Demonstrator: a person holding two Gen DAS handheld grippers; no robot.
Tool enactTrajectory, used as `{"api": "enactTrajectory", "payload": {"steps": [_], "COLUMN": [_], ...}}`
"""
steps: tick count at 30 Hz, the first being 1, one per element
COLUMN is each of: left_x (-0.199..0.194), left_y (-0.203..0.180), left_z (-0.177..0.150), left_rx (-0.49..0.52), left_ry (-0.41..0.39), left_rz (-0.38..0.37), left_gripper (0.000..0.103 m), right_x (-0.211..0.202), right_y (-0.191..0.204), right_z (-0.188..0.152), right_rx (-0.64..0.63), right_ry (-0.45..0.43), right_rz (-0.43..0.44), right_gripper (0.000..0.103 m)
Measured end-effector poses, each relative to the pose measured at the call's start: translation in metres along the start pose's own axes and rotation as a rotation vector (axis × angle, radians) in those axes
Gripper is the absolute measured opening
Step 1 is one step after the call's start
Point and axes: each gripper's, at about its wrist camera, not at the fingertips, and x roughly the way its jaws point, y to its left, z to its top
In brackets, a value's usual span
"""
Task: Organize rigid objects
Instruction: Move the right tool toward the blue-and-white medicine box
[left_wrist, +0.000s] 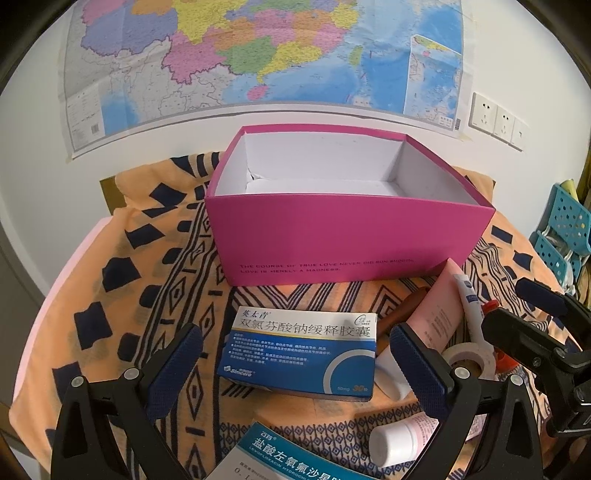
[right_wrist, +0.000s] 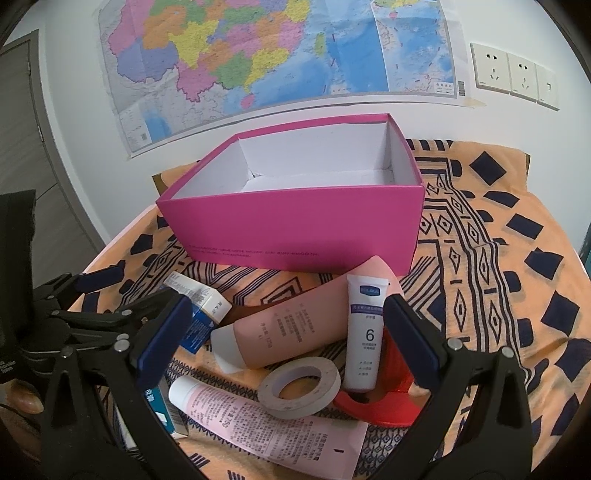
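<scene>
Spread left fingers (left_wrist: 188, 373) flank the blue medicine box (left_wrist: 301, 350); right fingers (right_wrist: 410, 343), also apart, straddle tubes (right_wrist: 364, 332).

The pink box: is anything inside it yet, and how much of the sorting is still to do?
Nothing looks done: the pink box shows only its white inside. Nothing is in hand either; the left gripper and the right gripper are both open, hovering over the pile. All is left: the blue medicine box, the salmon tube, the white tube, the tape roll and the rest lie on the cloth.
</scene>
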Motion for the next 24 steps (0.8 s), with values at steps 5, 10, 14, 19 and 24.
{"api": "enactTrajectory", "payload": {"steps": [5, 10, 14, 19, 24], "left_x": [-0.0013, -0.0014, -0.0011, -0.0003, 0.0030], "left_y": [-0.0002, -0.0002, -0.0009, 0.0003, 0.0052], "left_z": [-0.0013, -0.0012, -0.0013, -0.0020, -0.0022], "left_rx": [0.000, 0.000, 0.002, 0.000, -0.006], "left_ry": [-0.001, 0.000, 0.002, 0.006, 0.012], "left_rz": [0.000, -0.001, -0.002, 0.000, 0.006], "left_gripper": [0.103, 0.103, 0.103, 0.103, 0.103], "right_x": [0.0002, 0.0007, 0.0010, 0.0033, 0.0048], "right_y": [0.0005, -0.0002, -0.0006, -0.0002, 0.0015], "right_z": [-0.0005, -0.0002, 0.0003, 0.0000, -0.0008], "right_rx": [0.001, 0.006, 0.004, 0.004, -0.003], "right_ry": [-0.002, 0.002, 0.003, 0.011, 0.019], "right_rz": [0.003, 0.008, 0.012, 0.021, 0.036], "right_gripper": [0.103, 0.103, 0.103, 0.103, 0.103]}}
